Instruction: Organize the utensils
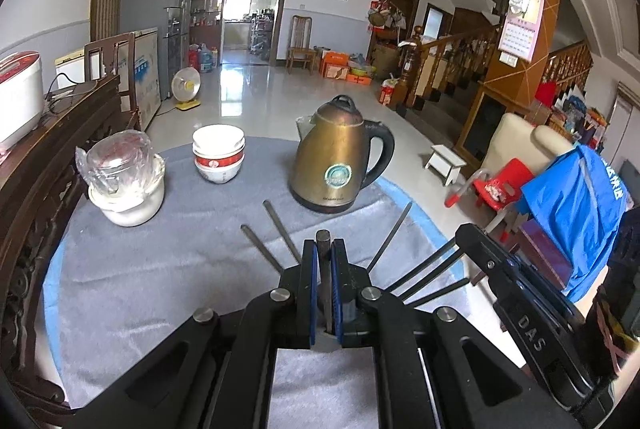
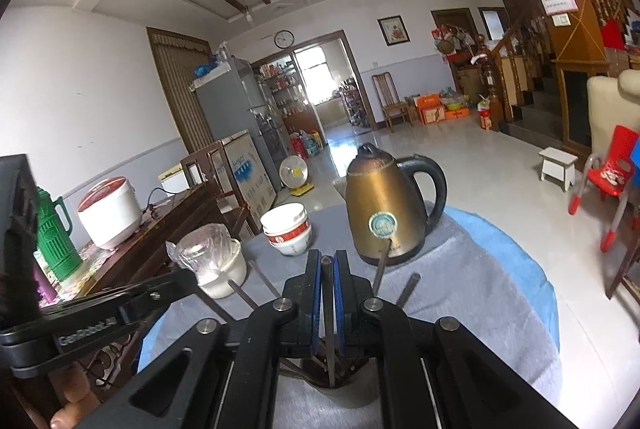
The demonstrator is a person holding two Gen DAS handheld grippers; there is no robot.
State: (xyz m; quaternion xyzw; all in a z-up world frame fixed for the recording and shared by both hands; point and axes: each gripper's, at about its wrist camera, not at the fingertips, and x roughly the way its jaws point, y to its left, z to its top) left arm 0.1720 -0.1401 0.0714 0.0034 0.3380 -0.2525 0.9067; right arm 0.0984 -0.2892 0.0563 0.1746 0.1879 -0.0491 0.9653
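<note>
My left gripper is shut on one dark chopstick that stands upright between its blue pads. Several more dark chopsticks fan out behind its fingers. My right gripper is shut on another dark chopstick whose lower end goes down into a holder cup just below the fingers; more chopsticks lean out of that cup. The left gripper's body shows at the left of the right wrist view, and the right gripper's body shows at the right of the left wrist view.
A round table with a grey cloth carries a brass-coloured kettle, stacked white and red bowls and a plastic-covered white pot. A dark wooden sideboard with a rice cooker stands at the left. A red chair stands at the right.
</note>
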